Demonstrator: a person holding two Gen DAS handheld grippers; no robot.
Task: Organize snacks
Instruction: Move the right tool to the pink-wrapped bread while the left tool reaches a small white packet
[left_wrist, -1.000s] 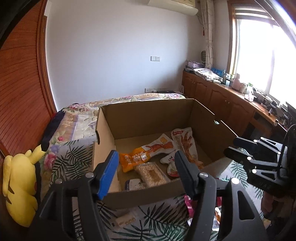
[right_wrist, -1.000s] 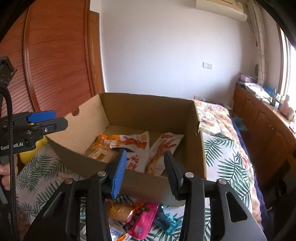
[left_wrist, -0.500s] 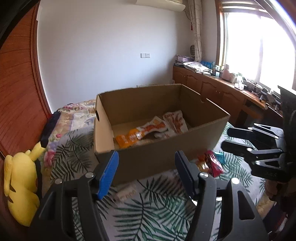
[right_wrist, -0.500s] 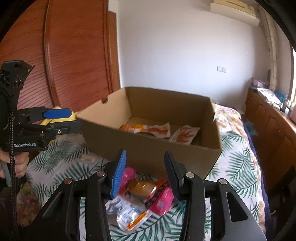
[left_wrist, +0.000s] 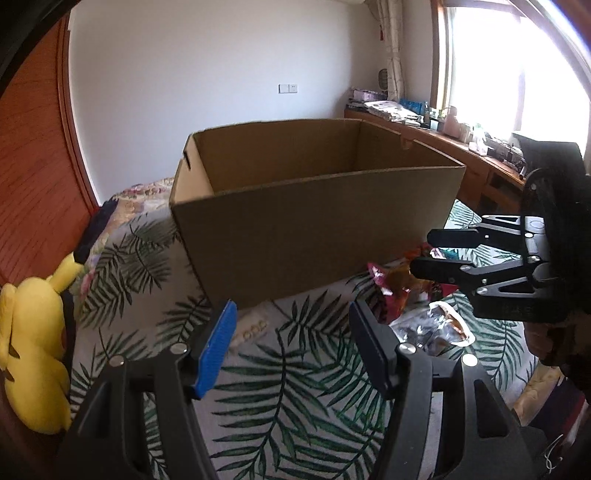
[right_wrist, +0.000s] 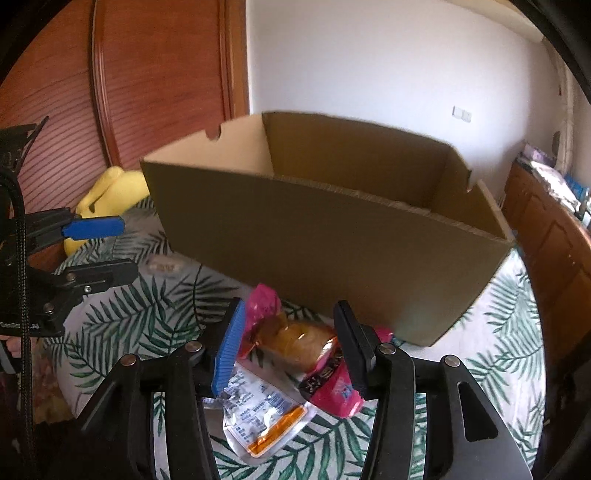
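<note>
Cardboard box (left_wrist: 317, 218) on a leaf-print bedspread (left_wrist: 295, 387) now shows only its near wall; a second ago its contents were visible. Left gripper (left_wrist: 290, 332) is apart and empty. Right gripper (right_wrist: 290, 341), jaws opening, has sunk over loose snack packets (right_wrist: 295, 343), likely choosing one.

Print covered the clear snack packet (right_wrist: 264, 417) and the pink wrapper (right_wrist: 334, 384), but it was too blurred to read. Lettering on the left tongs (right_wrist: 98, 245) was cut off and unreadable.
</note>
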